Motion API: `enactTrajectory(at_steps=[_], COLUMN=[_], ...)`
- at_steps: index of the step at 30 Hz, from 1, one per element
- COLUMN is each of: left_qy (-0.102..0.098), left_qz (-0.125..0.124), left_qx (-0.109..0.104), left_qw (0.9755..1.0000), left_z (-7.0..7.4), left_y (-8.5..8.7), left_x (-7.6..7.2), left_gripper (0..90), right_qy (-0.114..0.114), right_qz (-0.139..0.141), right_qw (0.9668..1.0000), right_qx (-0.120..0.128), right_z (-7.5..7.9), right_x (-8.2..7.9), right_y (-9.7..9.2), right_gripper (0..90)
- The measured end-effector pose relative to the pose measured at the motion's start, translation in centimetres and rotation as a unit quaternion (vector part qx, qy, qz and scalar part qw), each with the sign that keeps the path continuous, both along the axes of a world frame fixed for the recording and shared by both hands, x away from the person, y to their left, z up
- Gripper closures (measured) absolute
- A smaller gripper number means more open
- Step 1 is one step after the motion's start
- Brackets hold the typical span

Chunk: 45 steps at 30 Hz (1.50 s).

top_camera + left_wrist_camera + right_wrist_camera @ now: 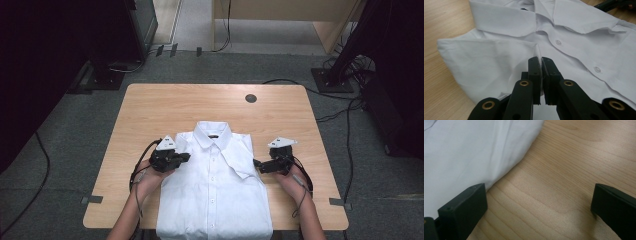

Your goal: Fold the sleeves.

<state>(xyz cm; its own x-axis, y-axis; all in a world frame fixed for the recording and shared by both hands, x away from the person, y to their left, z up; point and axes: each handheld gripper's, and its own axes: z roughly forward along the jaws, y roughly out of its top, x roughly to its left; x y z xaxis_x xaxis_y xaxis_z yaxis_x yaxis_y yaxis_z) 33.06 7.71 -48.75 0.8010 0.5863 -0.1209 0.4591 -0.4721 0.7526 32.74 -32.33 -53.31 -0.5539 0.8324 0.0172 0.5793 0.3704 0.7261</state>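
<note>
On the wooden table [150, 110], the left gripper [541, 65] pinches a fold of the white shirt [215, 185]; the right gripper [536, 202] gapes over bare wood beside it.

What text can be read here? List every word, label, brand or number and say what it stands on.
No text can be read.
Neck label inside the collar of the white shirt: a small dark strip, too small to read.
Grey plates on the left claw and the right claw: no marking can be made out.
Table: plain wood, no writing.
</note>
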Motion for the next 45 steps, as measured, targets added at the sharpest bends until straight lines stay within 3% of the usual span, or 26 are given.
enactTrajectory(at_steps=[8,12,14,18,22,26,32,35,45], left_qy=[-0.003,0.003,0.013,0.007,0.009,0.018,0.011,-0.003,-0.015], left_qz=[-0.008,-0.021,-0.035,-0.044,-0.033,-0.026,-0.027,-0.024,-0.003], left_qx=[-0.006,-0.009,-0.024,-0.022,-0.011,-0.018,-0.035,-0.029,0.002], left_qw=[0.9999,0.9997,0.9990,0.9988,0.9993,0.9993,0.9990,0.9993,0.9999], left_z=[-0.1,-0.1,0.0,0.2,0.0,0.4,1.4,1.6,0.7], left_y=[-1.3,-1.9,-2.2,-2.9,-2.8,-2.5,-1.9,-1.8,-1.1], left_x=[-0.3,-0.6,-0.7,-1.1,-0.9,-0.9,-1.1,-1.1,-0.5], left_gripper=[86.3,86.1,86.0,84.4,75.1,68.4,60.1,54.3,42.5], right_qy=[0.000,0.000,0.000,0.000,0.000,0.000,0.000,0.000,0.000], right_qz=[-0.001,-0.002,-0.002,-0.002,-0.002,-0.002,-0.002,-0.002,-0.002], right_qw=[1.0000,1.0000,1.0000,1.0000,1.0000,1.0000,1.0000,1.0000,1.0000], right_qx=[0.000,0.000,0.000,0.000,0.000,0.000,0.000,0.000,0.000], right_z=[0.0,0.0,0.0,0.0,0.0,0.0,0.0,0.0,0.0], right_x=[0.0,0.0,0.0,0.0,0.0,0.0,0.0,0.0,0.0], right_y=[0.0,0.0,0.0,0.0,0.0,0.0,0.0,0.0,0.0], right_gripper=[0.3,0.3,0.3,0.3,0.3,0.3,0.3,0.3,0.3])
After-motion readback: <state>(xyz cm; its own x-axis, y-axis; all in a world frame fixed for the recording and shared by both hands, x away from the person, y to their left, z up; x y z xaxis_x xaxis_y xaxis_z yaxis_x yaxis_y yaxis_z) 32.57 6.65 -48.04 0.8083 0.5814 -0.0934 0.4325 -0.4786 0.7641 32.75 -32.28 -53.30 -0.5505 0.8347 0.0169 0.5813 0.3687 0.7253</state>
